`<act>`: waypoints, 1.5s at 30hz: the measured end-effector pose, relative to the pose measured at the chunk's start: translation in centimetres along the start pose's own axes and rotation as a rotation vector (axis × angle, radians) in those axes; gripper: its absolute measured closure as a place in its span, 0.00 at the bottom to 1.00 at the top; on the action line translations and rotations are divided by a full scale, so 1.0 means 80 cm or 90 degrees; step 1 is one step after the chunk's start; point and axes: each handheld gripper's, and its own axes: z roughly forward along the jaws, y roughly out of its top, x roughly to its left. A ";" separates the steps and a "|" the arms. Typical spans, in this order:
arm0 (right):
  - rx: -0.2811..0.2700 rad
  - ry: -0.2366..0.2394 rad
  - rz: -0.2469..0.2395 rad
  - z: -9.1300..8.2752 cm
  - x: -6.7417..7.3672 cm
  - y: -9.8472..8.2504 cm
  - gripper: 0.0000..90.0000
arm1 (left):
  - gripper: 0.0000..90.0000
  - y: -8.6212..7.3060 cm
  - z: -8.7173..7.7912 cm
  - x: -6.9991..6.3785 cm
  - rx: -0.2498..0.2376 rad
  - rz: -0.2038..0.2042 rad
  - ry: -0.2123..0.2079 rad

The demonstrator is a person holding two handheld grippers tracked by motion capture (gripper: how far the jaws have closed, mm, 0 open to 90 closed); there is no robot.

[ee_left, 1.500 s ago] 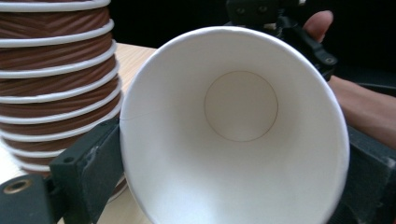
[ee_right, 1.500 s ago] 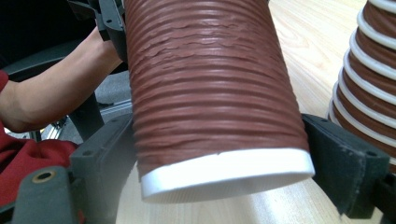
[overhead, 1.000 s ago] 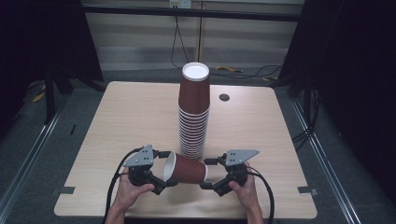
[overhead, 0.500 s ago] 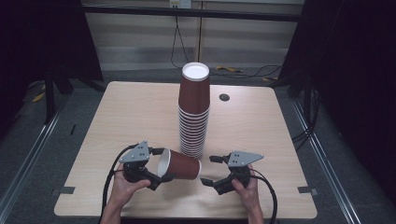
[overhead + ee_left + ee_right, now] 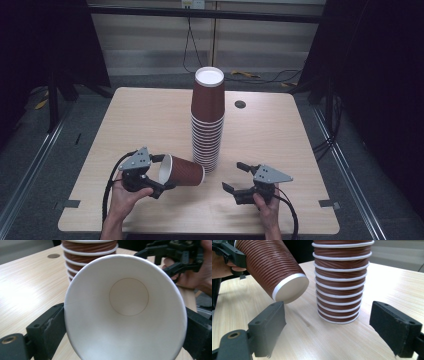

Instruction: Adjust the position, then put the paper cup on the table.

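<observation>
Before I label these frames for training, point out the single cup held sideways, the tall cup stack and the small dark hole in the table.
single cup [image 5: 186, 172]: high view, on its ribbed brown side.
cup stack [image 5: 207, 131]: high view, on the stack's middle rims.
dark hole [image 5: 240, 104]: high view, on its centre.

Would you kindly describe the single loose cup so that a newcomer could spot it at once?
Start at the tall stack of brown ribbed cups standing upside down mid-table. Just to its left, near the person's edge, the left gripper holds one cup by its rim. Unlike the nested ones, it lies tilted sideways, alone, its white inside facing that gripper.
</observation>
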 end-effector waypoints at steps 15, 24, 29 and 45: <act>-0.041 -0.097 0.013 0.003 0.004 -0.008 0.14 | 0.08 0.002 -0.017 0.020 0.054 -0.007 0.058; -0.097 -0.218 0.005 0.011 0.011 -0.018 0.14 | 0.07 0.012 -0.019 0.036 0.095 -0.019 0.087; -0.123 -0.216 0.008 0.006 0.010 -0.021 0.14 | 0.07 0.018 -0.016 0.047 0.121 -0.025 0.102; -0.174 -0.229 0.001 -0.001 0.015 -0.027 0.14 | 0.07 0.036 -0.011 0.073 0.172 -0.034 0.123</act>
